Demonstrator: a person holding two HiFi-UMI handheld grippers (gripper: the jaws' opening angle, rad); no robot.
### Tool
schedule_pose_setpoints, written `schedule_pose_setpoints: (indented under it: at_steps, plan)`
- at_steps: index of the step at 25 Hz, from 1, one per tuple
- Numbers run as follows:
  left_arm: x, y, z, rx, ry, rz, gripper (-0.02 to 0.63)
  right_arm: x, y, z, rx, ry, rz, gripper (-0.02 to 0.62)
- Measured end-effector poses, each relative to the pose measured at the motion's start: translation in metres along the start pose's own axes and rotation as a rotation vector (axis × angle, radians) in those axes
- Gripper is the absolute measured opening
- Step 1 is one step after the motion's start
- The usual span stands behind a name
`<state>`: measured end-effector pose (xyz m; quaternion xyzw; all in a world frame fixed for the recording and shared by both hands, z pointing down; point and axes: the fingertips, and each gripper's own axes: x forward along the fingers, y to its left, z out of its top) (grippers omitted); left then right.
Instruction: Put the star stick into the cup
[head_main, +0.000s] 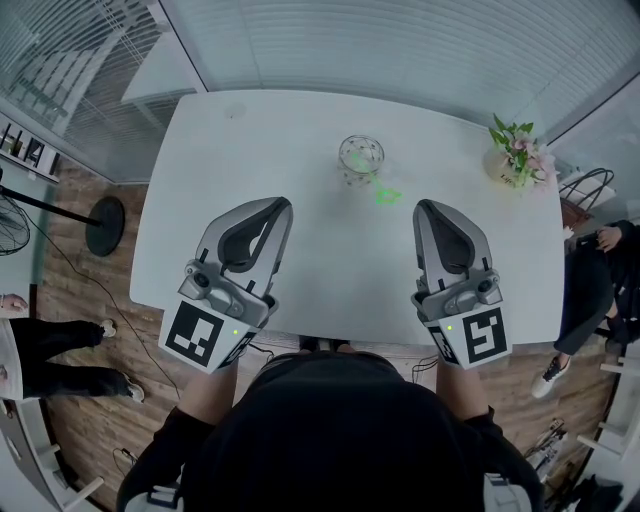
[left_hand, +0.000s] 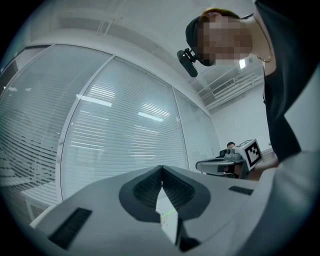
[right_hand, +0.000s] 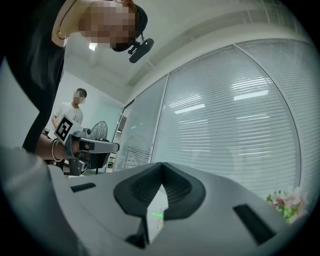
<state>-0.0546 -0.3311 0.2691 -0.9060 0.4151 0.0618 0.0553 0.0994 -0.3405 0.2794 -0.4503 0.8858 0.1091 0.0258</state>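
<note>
The 2 grippers, left gripper (head_main: 282, 206) and right gripper (head_main: 425, 208), hover over the white table (head_main: 290, 130), jaws closed together on nothing. The green star stick (head_main: 386, 194) lies just beside the glass cup (head_main: 361, 157).

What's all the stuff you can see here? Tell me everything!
table: one, white, in the middle of the room
glass cup: one, clear, far middle of the table
star stick: one, green, lying on the table by the cup
flowers: one bunch, pink and green, table's far right corner
standing fan: one, black, on the floor left of the table
left hand-held gripper: one, grey, over the table's near left, shut, empty
right hand-held gripper: one, grey, over the near right, shut, empty
</note>
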Motion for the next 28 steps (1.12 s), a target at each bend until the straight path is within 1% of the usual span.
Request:
schedule_pose_setpoints:
  at_steps: [12,20,23,26,28]
  plan:
    - [0.0050,0.0004,0.0003,0.004,-0.002,-0.010,0.014,0.0011,-0.0017,-0.0001,-0.004,0.009,0.005,0.003]
    - [0.0061,0.0052,-0.0052,0.008,0.017,-0.007,0.014,0.0051,-0.0043,0.0004,-0.005,0.010,0.003,0.005]
    - [0.0046,0.0065,-0.0041,0.007,0.011,-0.008,0.014,0.0059,-0.0031,0.0020,-0.006,0.009,0.001,0.003]
    - [0.0055,0.0042,0.0033,-0.003,-0.017,-0.022,0.014,0.0060,-0.0016,0.0047,-0.008,0.006,-0.001,0.003]
    - [0.0048,0.0042,0.0033,-0.001,-0.013,-0.020,0.014,0.0062,-0.0009,0.0058,-0.009,0.004,-0.001,0.003]
